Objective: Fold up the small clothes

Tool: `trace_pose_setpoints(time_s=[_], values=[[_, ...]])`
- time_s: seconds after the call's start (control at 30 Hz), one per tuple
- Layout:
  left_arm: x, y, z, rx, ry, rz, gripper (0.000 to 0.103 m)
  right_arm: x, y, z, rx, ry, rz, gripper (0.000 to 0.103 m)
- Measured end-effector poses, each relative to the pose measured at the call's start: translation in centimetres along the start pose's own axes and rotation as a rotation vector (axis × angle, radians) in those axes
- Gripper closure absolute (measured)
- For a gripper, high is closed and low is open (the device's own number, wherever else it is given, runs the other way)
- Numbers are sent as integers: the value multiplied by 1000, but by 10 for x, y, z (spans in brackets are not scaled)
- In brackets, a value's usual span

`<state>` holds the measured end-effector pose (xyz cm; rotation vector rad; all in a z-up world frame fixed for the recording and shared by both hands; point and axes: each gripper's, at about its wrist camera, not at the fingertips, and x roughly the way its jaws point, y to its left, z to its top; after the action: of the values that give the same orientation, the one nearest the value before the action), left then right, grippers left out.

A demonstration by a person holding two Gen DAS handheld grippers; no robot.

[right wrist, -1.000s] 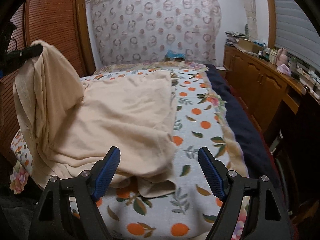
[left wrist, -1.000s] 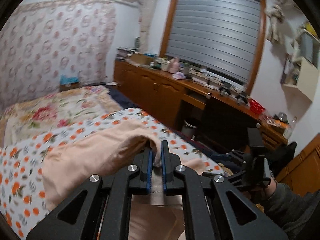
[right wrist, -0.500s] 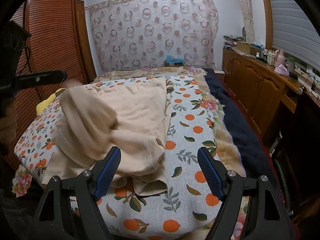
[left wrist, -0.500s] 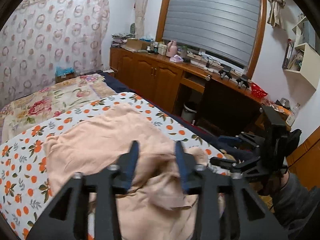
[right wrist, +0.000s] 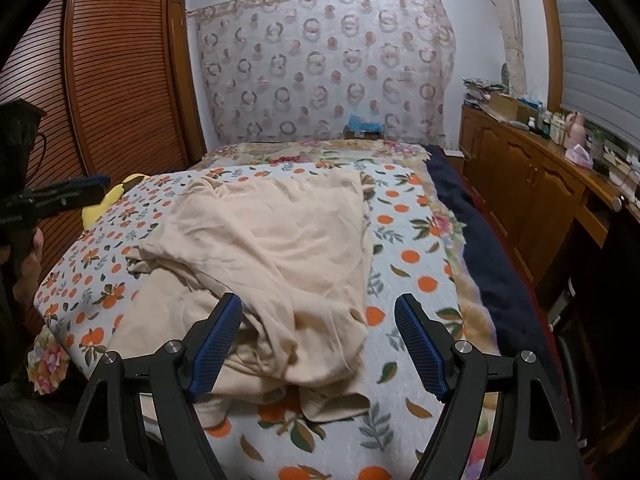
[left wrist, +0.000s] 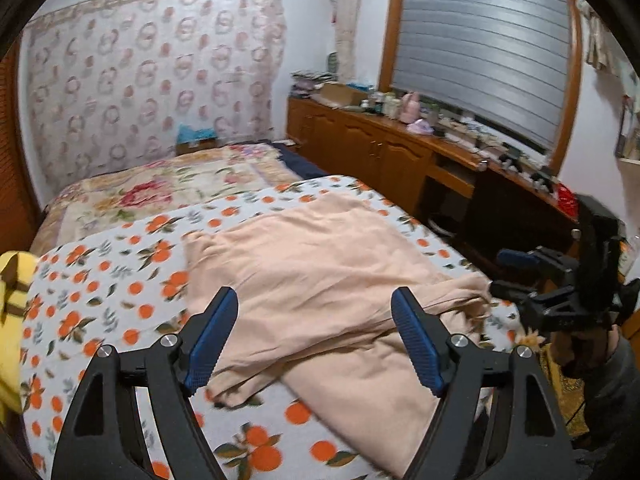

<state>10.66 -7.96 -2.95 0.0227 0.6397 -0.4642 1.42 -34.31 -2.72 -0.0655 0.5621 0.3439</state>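
A peach garment (left wrist: 320, 264) lies folded over on itself on the orange-print bedspread (left wrist: 120, 288). Its near edge is rumpled. My left gripper (left wrist: 315, 300) hovers just above the garment's near part. Its jaws are opening, wide apart, and nothing is pressed between the pads. In the right wrist view the same garment (right wrist: 280, 248) spreads ahead, with a bunched hem close to my right gripper (right wrist: 319, 304). That gripper is open and holds nothing. Each gripper shows in the other's view: the right gripper (left wrist: 502, 274) at the bed's right edge, the left gripper (right wrist: 86, 190) at the far left.
A yellow soft item (left wrist: 12, 300) lies at the bed's left edge. Wooden cabinets (right wrist: 520, 184) with clutter on top run along the right, beyond a dark blue blanket (right wrist: 472, 248). A louvred wardrobe (right wrist: 120, 80) stands to the left. A floral quilt covers the far bed.
The left gripper let go of the garment's edge, opened wide and sank lower. The lifted layer dropped flat onto the rest of the garment. The right gripper stayed put.
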Motion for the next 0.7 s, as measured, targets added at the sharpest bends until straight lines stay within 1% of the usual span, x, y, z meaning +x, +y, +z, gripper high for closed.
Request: trace_pose_setpoints(time_s=[0.1, 0.3, 0.5, 0.57, 0.63, 0.7], values=[[-2, 10, -6, -23, -7, 63, 23, 1, 4, 4, -16, -9, 9, 23], [-10, 28, -18, -64, -10, 88, 23, 8, 17, 13, -55, -14, 40, 23], [-26, 50, -26, -108, -27, 126, 23, 28, 41, 26, -129, 4, 92, 23], [-31, 57, -29, -122, -34, 147, 23, 37, 51, 32, -163, 11, 115, 23], [-35, 64, -31, -131, -37, 186, 23, 47, 63, 38, -192, 19, 143, 23], [-41, 68, -33, -136, -46, 198, 23, 57, 74, 44, -223, 30, 171, 23]])
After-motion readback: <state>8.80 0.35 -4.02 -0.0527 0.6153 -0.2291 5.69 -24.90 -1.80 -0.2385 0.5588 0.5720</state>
